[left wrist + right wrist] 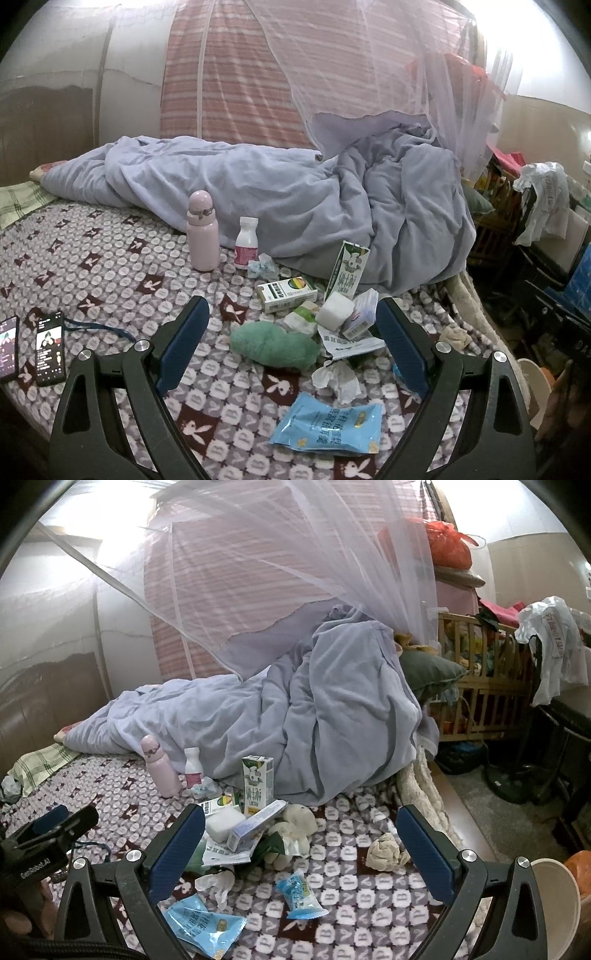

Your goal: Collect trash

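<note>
While both tools hover above the bed (110,266), your left gripper (291,343) stands wide apart with nothing between its blue pads (184,343). Your right gripper (301,853) is likewise spread wide and empty.

Trash lies in a cluster on the patterned bedspread, toward the bed's right edge:
- A blue snack wrapper (328,424) lies flat nearest the left gripper, close to the bed's front edge.
- A crumpled white tissue (338,378) sits just behind that wrapper.
- A green fuzzy toy (275,345) lies between the left pads in view.
- A milk carton (257,781) stands upright against the lavender duvet (314,716).
- A medicine box (288,293), a white foam block (334,310) and a small toothpaste-style box (255,825) crowd together in front of the carton.
- A small blue candy wrapper (299,893) lies between the right pads in view.
- A beige crumpled paper ball (384,853) rests near the bed's right edge.

A pink flask (202,230) and a white pill bottle (246,242) stand upright beside each other at the duvet's edge. Two phones (50,349) lie near the bed's left edge, screens lit.
</note>
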`<state>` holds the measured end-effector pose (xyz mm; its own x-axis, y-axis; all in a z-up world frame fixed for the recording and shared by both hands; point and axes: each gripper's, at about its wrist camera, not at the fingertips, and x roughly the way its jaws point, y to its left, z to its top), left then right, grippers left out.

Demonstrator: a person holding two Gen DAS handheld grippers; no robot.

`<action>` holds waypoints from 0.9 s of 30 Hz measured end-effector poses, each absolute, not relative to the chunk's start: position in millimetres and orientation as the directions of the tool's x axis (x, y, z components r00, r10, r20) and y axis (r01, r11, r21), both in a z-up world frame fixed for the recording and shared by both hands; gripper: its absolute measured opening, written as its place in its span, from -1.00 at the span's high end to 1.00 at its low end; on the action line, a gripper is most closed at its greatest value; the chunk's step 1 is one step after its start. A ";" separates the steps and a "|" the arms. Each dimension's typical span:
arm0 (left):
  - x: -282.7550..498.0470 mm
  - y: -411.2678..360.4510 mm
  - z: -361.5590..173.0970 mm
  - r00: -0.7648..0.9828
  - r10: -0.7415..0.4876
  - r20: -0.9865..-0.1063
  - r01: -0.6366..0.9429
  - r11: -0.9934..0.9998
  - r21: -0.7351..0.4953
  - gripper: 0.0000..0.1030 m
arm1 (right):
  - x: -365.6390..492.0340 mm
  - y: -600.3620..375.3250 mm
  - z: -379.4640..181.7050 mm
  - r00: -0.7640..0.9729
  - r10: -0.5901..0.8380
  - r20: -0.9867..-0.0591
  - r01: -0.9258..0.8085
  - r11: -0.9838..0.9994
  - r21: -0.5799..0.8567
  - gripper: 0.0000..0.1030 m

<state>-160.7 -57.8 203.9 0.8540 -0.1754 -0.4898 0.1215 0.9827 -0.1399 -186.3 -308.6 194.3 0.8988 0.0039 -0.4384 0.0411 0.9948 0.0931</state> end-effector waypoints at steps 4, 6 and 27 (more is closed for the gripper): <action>-160.4 -57.9 203.9 0.854 -0.175 -0.491 0.122 0.983 -0.137 -0.78 | -186.9 -308.1 193.4 0.897 0.003 -0.442 0.040 0.995 0.089 -1.00; -160.1 -57.2 203.9 0.853 -0.175 -0.491 0.121 0.983 -0.139 -0.78 | -186.9 -308.6 193.5 0.897 0.005 -0.442 0.039 0.995 0.090 -1.00; -146.2 -43.9 184.8 0.828 -0.141 -0.542 0.084 0.988 -0.128 -0.78 | -176.2 -301.9 178.8 0.870 0.016 -0.492 0.019 0.998 0.066 -1.00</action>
